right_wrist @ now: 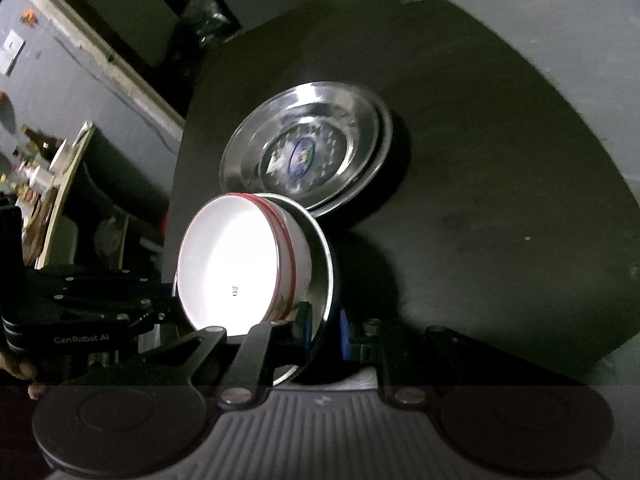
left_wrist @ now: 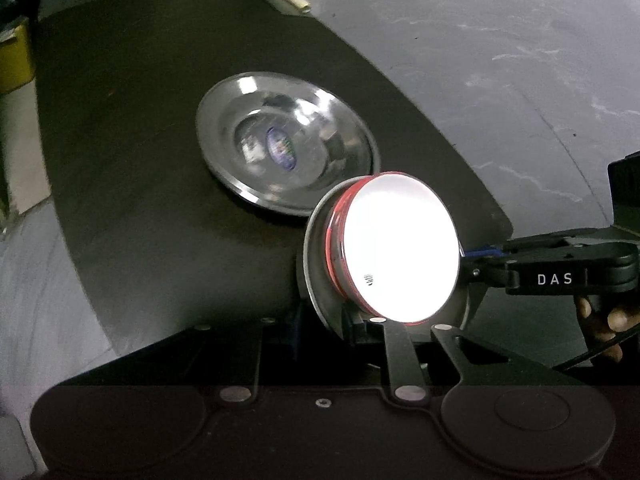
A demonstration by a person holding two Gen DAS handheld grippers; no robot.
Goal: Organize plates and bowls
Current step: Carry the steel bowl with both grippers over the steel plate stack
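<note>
A steel plate (left_wrist: 316, 248) (right_wrist: 322, 264) carrying white, red-rimmed bowls (left_wrist: 400, 244) (right_wrist: 232, 264) hangs tilted on edge above the dark table (left_wrist: 140, 120) (right_wrist: 480, 160). My left gripper (left_wrist: 340, 326) (right_wrist: 168, 312) is shut on the plate's near rim in the left wrist view. My right gripper (right_wrist: 324, 334) (left_wrist: 476, 258) is shut on the opposite rim, its blue pads on either side of the metal edge. Just beyond the held stack, a pile of steel plates (left_wrist: 286, 144) (right_wrist: 304, 152) with a blue sticker lies flat on the table.
Grey floor surrounds the table. A yellow object (left_wrist: 14, 56) stands off its far left edge and a small cream tube (left_wrist: 296, 0) lies at the far edge. Cluttered shelves (right_wrist: 40, 176) fill the left of the right wrist view. A person's fingers (left_wrist: 608, 316) grip the right gripper's handle.
</note>
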